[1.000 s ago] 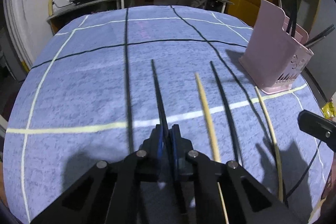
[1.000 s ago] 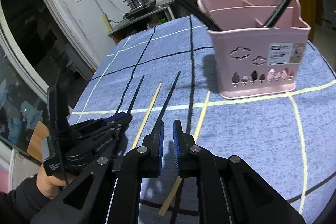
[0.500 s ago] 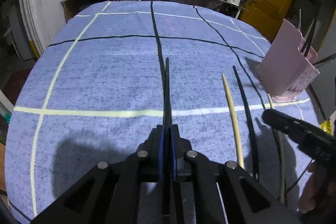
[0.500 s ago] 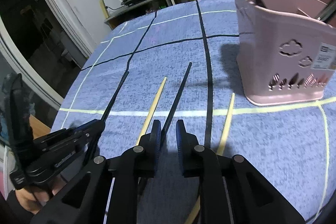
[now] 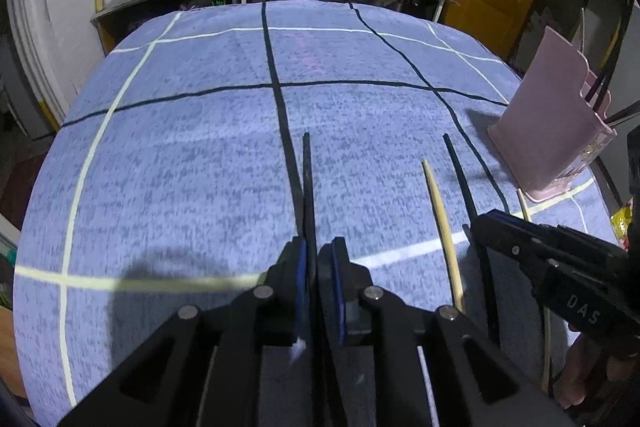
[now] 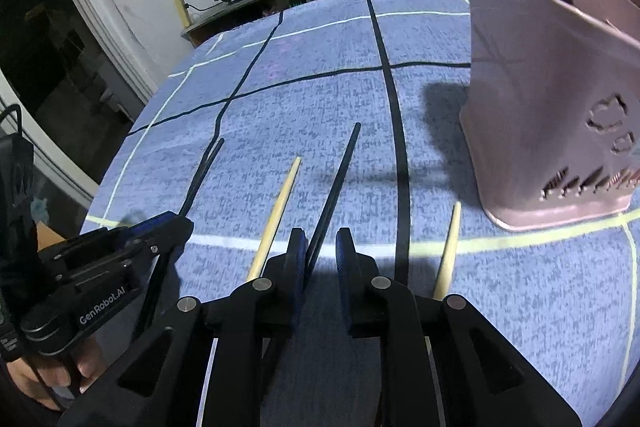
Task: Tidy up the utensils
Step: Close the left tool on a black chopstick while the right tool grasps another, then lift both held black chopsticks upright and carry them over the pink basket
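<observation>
Four chopsticks are laid side by side on the bench, all with long axes running near to far. In the left wrist view a black chopstick is seen between the blue pads of the left tool; the jaws have just been opening, a narrow gap shows on its right side, and the stick seems to lean on the left pad, so it is judged loosened rather than clamped.

In the right wrist view a second black chopstick runs straight in between the pads of the right tool, whose jaws have also just been opening and stand clearly apart, touching it at most on the left.

A pale chopstick lies just left of it, another to the right. The pink holder stands far right, nearer the right tool, so that stick is judged the easier to deliver.
</observation>
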A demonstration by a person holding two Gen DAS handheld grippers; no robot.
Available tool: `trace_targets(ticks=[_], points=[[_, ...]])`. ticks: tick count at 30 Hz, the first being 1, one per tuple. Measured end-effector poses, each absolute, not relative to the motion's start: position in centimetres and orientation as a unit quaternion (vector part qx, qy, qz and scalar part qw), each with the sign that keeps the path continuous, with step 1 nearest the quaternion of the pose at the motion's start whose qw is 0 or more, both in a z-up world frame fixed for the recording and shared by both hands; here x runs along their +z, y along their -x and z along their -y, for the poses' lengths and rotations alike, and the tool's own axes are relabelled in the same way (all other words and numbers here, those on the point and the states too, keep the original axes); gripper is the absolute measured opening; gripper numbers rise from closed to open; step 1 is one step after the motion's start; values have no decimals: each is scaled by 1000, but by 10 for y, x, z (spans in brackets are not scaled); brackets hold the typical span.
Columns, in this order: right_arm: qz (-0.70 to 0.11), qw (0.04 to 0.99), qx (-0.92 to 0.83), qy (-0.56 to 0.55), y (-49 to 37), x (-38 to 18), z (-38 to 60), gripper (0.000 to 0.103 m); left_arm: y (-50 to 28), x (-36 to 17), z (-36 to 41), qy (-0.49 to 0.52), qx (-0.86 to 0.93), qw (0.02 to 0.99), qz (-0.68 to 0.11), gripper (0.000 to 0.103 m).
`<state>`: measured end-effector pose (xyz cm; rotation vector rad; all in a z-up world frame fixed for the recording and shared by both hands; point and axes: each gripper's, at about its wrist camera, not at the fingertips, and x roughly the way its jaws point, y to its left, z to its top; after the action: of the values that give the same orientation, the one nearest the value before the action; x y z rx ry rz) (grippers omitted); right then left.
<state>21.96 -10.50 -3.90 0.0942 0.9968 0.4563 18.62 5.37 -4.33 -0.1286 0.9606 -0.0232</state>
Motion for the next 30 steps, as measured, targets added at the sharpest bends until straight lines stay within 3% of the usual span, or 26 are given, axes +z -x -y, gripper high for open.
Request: trace_targets(ticks=[11,16,30], points=[[-479,854,204,-9,-231,-39,88,9,-196,-42,-43,18,2,885,-466,14],[-482,847,223,-14,-228,-36,89,7,-194,-41,-44,25,1,884,-467,6],[-433,859,270,-34,-194,13,96,5,-161,4,-51,60,-28,902,-427,6]])
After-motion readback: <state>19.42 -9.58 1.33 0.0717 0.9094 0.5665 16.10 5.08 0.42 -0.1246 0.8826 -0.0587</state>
